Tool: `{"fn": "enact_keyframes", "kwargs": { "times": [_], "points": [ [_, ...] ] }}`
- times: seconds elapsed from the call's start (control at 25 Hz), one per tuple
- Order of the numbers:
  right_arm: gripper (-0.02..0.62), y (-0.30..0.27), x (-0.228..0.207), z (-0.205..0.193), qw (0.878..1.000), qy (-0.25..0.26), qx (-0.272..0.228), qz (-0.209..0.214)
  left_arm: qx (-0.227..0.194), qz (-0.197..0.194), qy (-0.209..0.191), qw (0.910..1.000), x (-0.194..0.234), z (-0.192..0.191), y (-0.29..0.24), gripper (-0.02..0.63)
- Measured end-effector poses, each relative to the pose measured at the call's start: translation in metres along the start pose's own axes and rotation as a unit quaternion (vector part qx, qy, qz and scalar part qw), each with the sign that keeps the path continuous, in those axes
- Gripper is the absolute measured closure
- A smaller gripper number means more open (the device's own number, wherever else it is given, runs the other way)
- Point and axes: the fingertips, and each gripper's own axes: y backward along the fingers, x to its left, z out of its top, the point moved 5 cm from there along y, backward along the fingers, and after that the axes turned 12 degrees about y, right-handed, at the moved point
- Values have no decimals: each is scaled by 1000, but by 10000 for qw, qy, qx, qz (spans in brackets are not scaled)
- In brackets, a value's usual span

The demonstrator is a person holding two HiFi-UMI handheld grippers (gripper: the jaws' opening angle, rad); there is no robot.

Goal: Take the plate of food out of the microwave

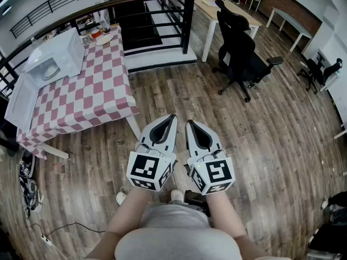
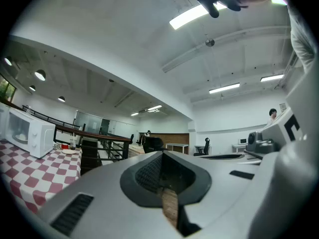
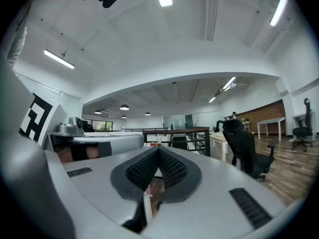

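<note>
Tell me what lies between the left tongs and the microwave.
In the head view, only a strip of wood floor and then bare checked tablecloth lie between the left tongs and the microwave.

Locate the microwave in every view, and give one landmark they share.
Head view: the microwave is upper left, on the checkered table.
Left gripper view: at the far left edge, on that table.
Right gripper view: not in it.
Shared landmark: the dark railing.
</note>
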Motion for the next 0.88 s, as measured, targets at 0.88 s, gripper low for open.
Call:
{"fn": "enact_keyframes", "kwargs": {
  "times": [0.88],
  "points": [
    [571,-35,72,26,9996,251,-63,-89,53,-220,-119,9997,56,31,40,604]
  ]
}}
